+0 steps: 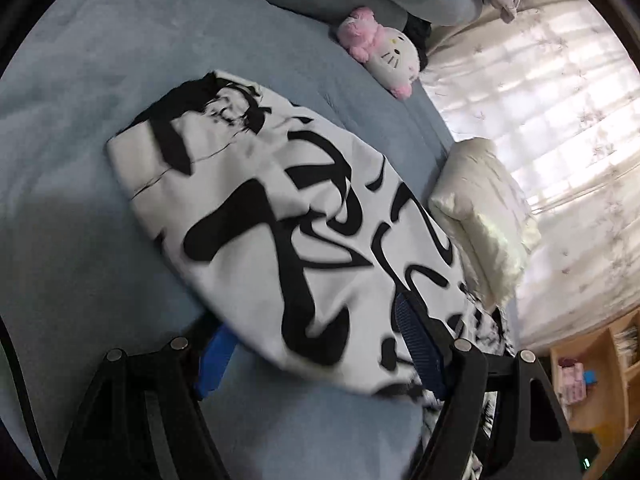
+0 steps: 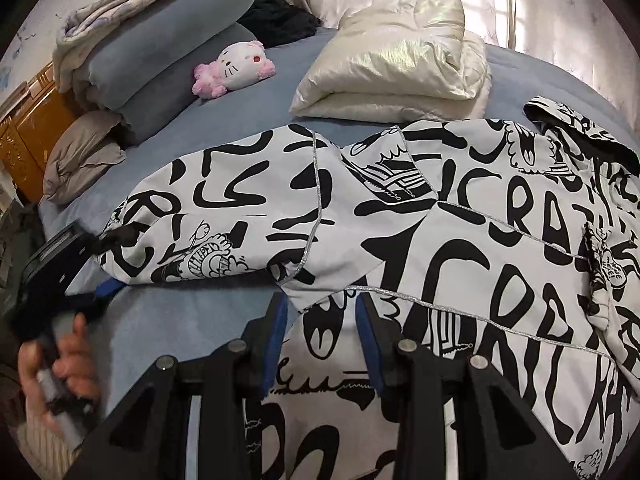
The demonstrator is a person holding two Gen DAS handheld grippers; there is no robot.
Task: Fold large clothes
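A: While the black-and-white printed jacket lies spread across the blue bedsheet, note its sleeve folded over towards the left of the right wrist view, cuff end at the left gripper

B: Left gripper state?

A: In its own view the left gripper has its jaws set wide, the sleeve bulk lying between them. One blue pad sits against the cloth; the other pad is half under the sleeve edge. Whether they press on the fabric I cannot tell; frame is blurred. A hand holds that gripper's handle, lower left of the right wrist view

B: Right gripper?

A: Right gripper has its jaws partly closed, blue pads either side of a fold of jacket cloth by the silver-piped seam. Looks like a pinch on the jacket body

B: Surroundings?

A: Just beyond the jacket, a folded cream puffer coat. Pink and white plush cat on the sheet nearer the headboard side, beside stacked blue-grey bedding with a floral quilt on top. Dark garment behind the plush. Sheer curtains backlit along the far edge
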